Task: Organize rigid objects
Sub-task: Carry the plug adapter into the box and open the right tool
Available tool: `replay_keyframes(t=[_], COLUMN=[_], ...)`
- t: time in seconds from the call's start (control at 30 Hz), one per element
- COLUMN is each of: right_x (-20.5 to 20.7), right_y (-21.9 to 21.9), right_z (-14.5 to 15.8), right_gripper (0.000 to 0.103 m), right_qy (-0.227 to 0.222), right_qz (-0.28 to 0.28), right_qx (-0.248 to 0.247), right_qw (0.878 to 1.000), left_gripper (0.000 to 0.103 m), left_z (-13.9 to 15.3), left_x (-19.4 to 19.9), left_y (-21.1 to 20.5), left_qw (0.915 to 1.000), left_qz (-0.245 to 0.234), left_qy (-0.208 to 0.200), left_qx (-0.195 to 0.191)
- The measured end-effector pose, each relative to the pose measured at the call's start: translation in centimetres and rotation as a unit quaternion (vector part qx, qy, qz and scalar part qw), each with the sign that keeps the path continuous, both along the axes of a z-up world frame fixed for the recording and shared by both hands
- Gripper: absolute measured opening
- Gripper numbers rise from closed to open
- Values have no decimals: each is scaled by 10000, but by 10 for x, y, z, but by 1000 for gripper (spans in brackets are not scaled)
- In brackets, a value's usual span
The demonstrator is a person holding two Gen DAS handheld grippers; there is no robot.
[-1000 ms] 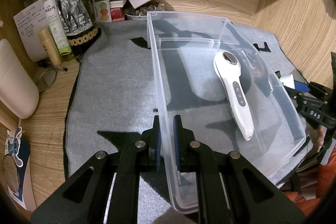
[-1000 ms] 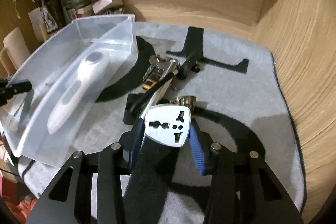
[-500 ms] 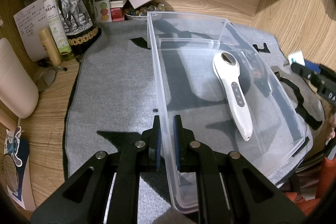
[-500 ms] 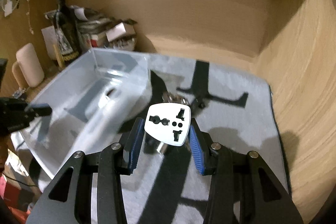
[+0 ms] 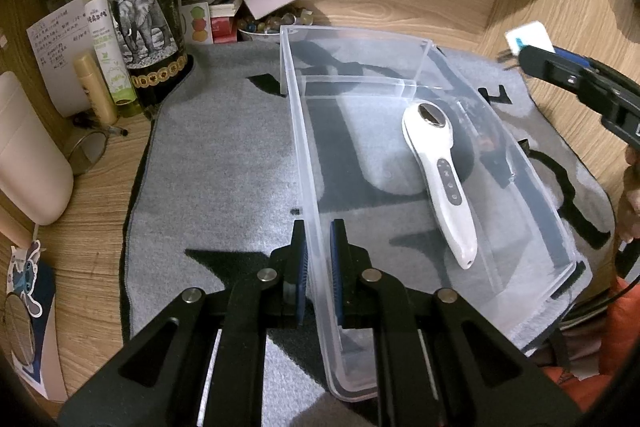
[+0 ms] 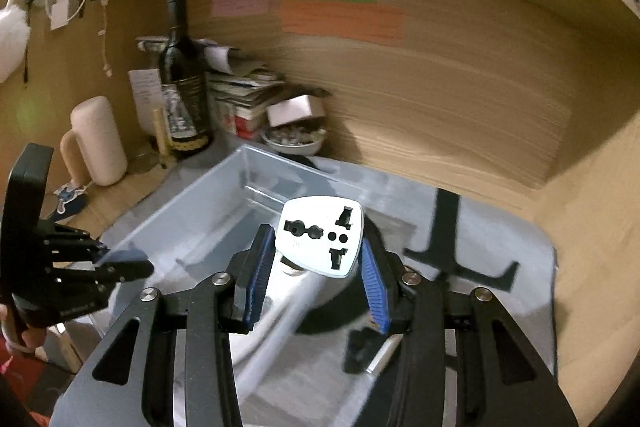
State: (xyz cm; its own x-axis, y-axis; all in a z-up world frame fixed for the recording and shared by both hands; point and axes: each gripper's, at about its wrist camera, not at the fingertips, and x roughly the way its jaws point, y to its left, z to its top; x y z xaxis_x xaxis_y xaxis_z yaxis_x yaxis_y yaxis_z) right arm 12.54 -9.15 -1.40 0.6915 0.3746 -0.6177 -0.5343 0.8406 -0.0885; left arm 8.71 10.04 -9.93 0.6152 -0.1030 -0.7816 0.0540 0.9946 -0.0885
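The left gripper (image 5: 318, 255) clamps its jaws on the bin (image 5: 304, 163) wall; a white device (image 5: 438, 175) lies inside. The right gripper (image 6: 318, 267) grips an adapter (image 6: 320, 235) above the bin. Bottle (image 5: 144, 11) and clutter stand behind on the surface (image 5: 92, 195).

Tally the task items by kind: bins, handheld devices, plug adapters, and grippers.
Clear plastic bin: 1
White handheld device: 1
White plug adapter: 1
Grippers, left gripper and right gripper: 2
Total: 5

Both grippers (image 5: 318, 255) (image 6: 318, 273) are black slotted frames with silver screws and ribbed blue pads.
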Motion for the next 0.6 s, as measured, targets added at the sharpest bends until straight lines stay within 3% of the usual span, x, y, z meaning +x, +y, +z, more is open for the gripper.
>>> replay_keyframes(t=[0.37, 0.6], right_x=[10, 17], right_y=[45, 66], right_z=[-19, -41], right_gripper=[39, 39], right_qy=[320, 655], right_qz=[612, 900], right_qx=[-280, -721], right_qw=[9972, 9912], left_gripper=[10, 10], left_z=[-3, -4], left_x=[2, 2], left_y=[0, 1], left_qw=[10000, 10000], left_qz=[-26, -26], left_qy=[84, 78], left_qx=[1, -24])
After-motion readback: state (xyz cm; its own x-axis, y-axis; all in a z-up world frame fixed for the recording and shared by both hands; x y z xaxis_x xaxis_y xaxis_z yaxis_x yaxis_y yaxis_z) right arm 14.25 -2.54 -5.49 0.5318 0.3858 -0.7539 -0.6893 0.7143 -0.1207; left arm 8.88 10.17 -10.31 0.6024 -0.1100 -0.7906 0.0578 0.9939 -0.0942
